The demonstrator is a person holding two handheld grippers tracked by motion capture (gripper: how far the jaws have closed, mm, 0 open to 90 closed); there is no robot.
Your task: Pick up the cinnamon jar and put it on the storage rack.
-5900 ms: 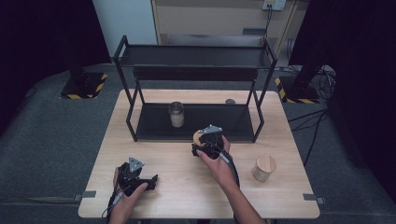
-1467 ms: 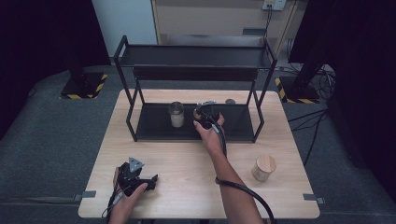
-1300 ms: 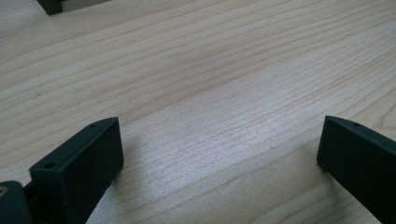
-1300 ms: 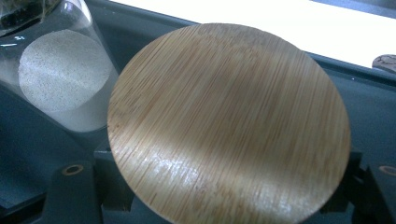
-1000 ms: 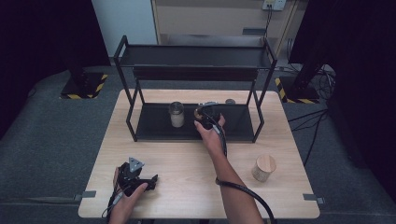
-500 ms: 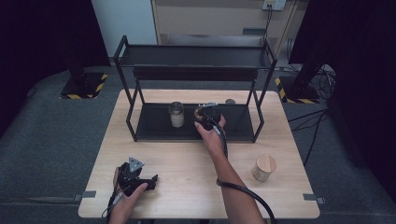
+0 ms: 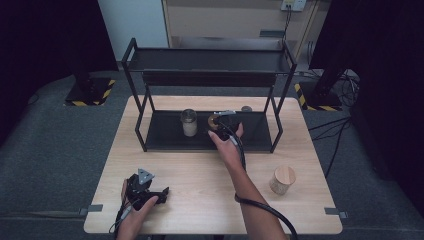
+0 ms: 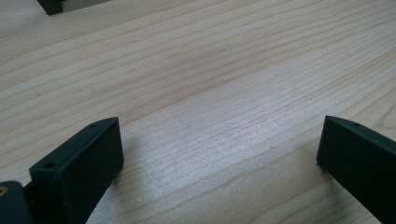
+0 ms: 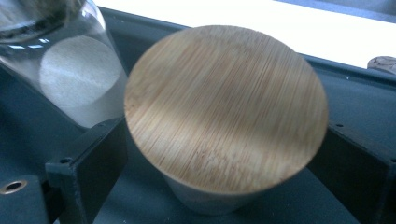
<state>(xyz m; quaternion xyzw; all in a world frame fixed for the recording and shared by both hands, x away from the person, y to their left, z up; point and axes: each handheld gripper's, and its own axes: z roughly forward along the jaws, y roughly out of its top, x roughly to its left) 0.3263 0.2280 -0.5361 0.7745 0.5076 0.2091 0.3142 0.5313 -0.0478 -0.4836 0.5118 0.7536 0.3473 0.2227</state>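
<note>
The right hand-held gripper (image 7: 218,121) is holding the bamboo-lidded jar (image 9: 224,116) upright between its jaws over the rack's lower shelf (image 7: 165,135), just right of the glass jar (image 7: 189,122), while the left hand-held gripper (image 7: 145,187) is resting wide open and empty on the bench (image 7: 200,180).

Lidded jar (image 9: 224,112) beside glass jar (image 9: 70,70), on shelf (image 7: 165,135)

Right gripper (image 7: 220,121) sits under the rack's (image 7: 210,60) top shelf, which closes off the way up. A glass jar (image 7: 189,122) crowds it just beside at nine o'clock, a rack post (image 7: 276,120) stands at three. Open tabletop (image 7: 200,170) lies at six, wide between the left gripper (image 7: 150,192) and the wooden-lidded jar (image 7: 283,180).
</note>
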